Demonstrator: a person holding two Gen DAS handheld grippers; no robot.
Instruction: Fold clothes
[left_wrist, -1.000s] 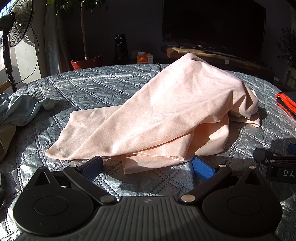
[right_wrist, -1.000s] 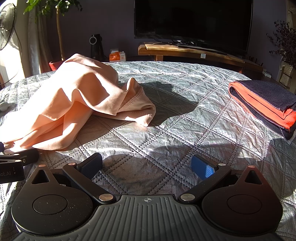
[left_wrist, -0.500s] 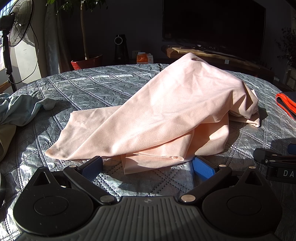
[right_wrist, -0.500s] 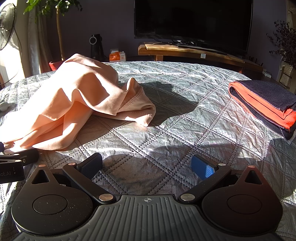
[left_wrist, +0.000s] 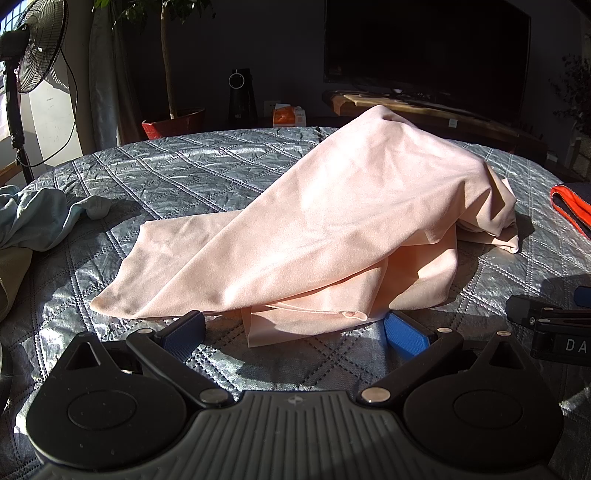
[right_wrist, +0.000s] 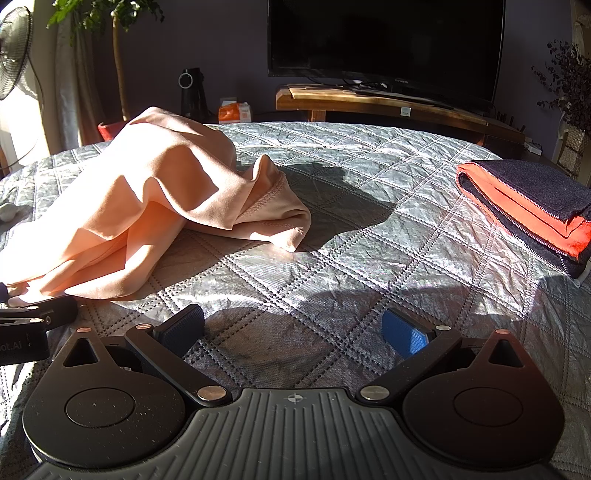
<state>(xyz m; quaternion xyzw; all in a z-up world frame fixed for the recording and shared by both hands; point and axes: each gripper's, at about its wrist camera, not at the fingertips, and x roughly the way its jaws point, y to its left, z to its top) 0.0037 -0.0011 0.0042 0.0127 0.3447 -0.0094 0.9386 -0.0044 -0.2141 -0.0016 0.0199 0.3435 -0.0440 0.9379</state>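
A peach-pink garment (left_wrist: 332, 229) lies crumpled in a heap on the grey quilted bed (left_wrist: 184, 177). Its near hem lies between the pads of my left gripper (left_wrist: 295, 332), which is open and rests low on the quilt. In the right wrist view the same garment (right_wrist: 147, 206) lies to the left. My right gripper (right_wrist: 293, 330) is open and empty over bare quilt (right_wrist: 332, 258), to the right of the garment. The right gripper's tip shows at the right edge of the left wrist view (left_wrist: 546, 317).
A folded stack of orange and dark clothes (right_wrist: 532, 206) lies at the bed's right side. Light blue and beige clothes (left_wrist: 33, 221) lie at the left edge. Beyond the bed stand a fan (left_wrist: 33, 48), a potted plant (left_wrist: 173, 122) and a TV (right_wrist: 384, 48).
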